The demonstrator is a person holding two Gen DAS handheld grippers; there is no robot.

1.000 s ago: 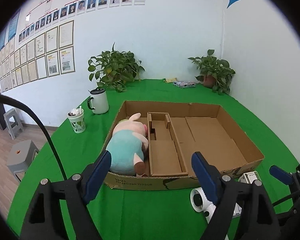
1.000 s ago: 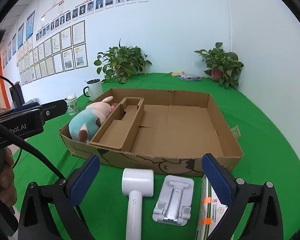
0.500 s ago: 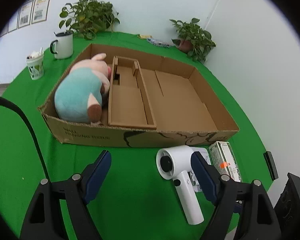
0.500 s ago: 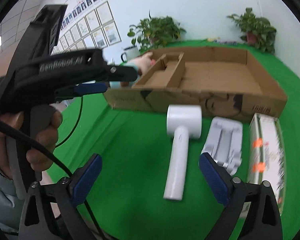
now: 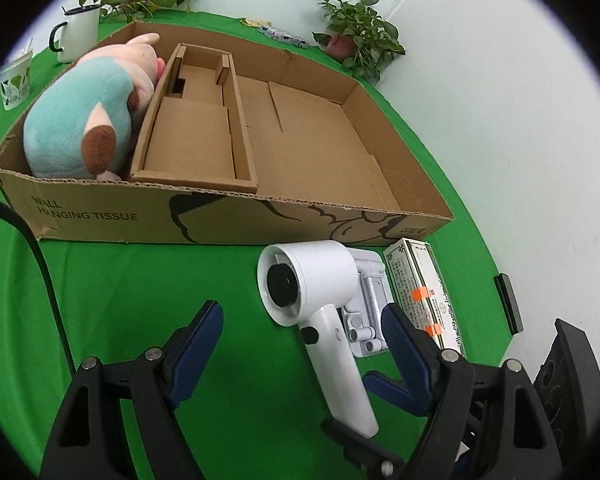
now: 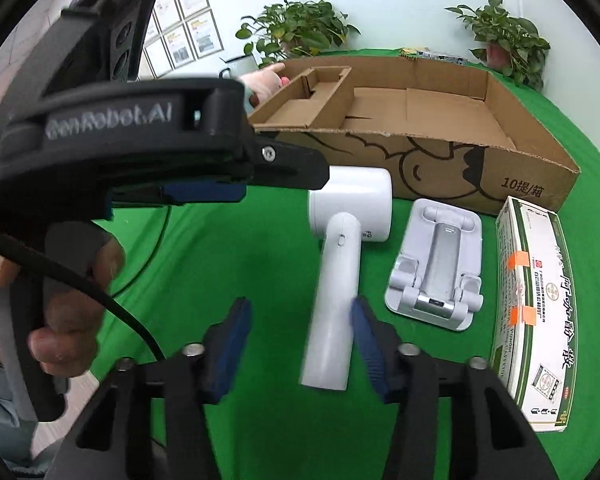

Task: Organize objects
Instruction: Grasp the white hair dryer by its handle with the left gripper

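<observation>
Right wrist view: the right gripper (image 6: 300,344) has its jaws spread around the handle of the dryer (image 6: 342,256), not yet touching it. The right pad sits just beside the handle; the left pad stands apart from it. The dryer lies flat on the green cloth (image 6: 228,264), just in front of the box (image 6: 440,156) near wall.

Orientation: the handle forms the long axis. In this view it runs from the 6 o'clock end up to the barrel at 12 o'clock, tilted slightly toward 1 o'clock. The barrel lies crosswise to the handle. In the left wrist view its dark round opening faces 9 o'clock.

Handling, as a judgement: the dryer looks like rigid, smooth plastic, moderately light, with most weight in the barrel. The glossy shell may slip. Take hold across the handle, as close to the barrel as the jaws permit, to limit nose-down swing. Avoid the small button on the handle.

Left wrist view: the left gripper (image 5: 300,340) is spread wide and holds nothing. It hovers over the cloth with the dryer (image 5: 312,292) between its pads.

Neighbours: the stand (image 6: 436,264) lies at 3 o'clock of the dryer, just beside the barrel. The carton (image 6: 536,308) lies beyond it. The plush (image 5: 88,120) already occupies the left compartment of the box.
</observation>
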